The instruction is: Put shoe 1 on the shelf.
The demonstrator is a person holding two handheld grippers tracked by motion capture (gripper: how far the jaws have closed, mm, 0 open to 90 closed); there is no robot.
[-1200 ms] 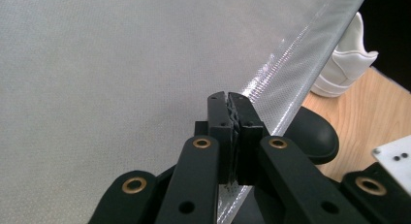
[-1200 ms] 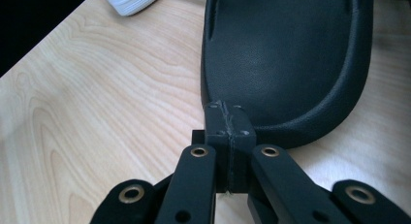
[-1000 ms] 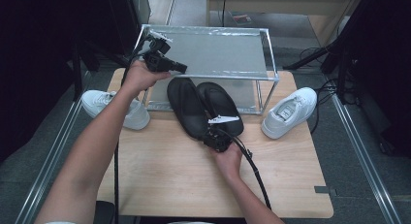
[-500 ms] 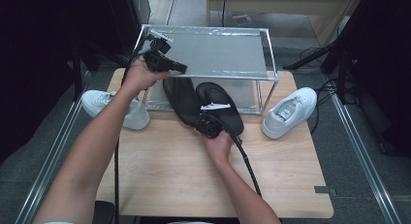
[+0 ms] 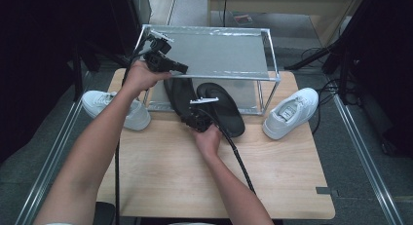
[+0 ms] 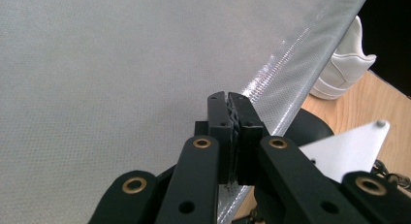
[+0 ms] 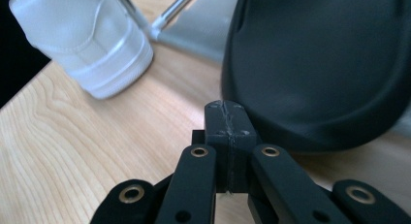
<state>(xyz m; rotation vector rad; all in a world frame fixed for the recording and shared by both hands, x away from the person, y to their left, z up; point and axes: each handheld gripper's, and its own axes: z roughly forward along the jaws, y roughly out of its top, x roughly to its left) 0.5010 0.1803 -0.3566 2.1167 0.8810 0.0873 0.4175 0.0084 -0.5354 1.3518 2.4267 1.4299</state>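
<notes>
1. A person works two hand-held tongs over a light wooden bench (image 5: 272,181), forearms entering from the near edge in the high view.
2. The left tongs (image 5: 182,68) are held at the front left corner of a low metal-framed rack with a grey mesh top shelf (image 5: 219,52); in the left gripper view their black jaws are clamped on the shelf's shiny taped edge (image 6: 310,59), the mesh fabric pinched between the pads.
3. The right tongs (image 5: 187,121) lie low over the bench, jaws pressed together with nothing between them, tips just beside the heel of a black rubber slip-on shoe.
4. That black rubber slip-on shoe (image 5: 179,96) sits partly under the rack, toe pointing away from the person; its heel (image 7: 329,64) rests on the wood right ahead of the closed jaws in the right gripper view.
5. A second black shoe (image 5: 226,110) lies alongside to the right, touching or nearly touching the first, its heel reaching further out onto the bench.
6. A white lace-up sneaker (image 5: 290,113) stands at the right of the rack, near its front right post.
7. Another white sneaker (image 5: 114,108) rests at the bench's left edge, partly covered by the left forearm; its heel (image 7: 92,40) appears beyond the right tongs.
8. A black cable (image 5: 238,157) trails from the right tongs along the forearm.
</notes>
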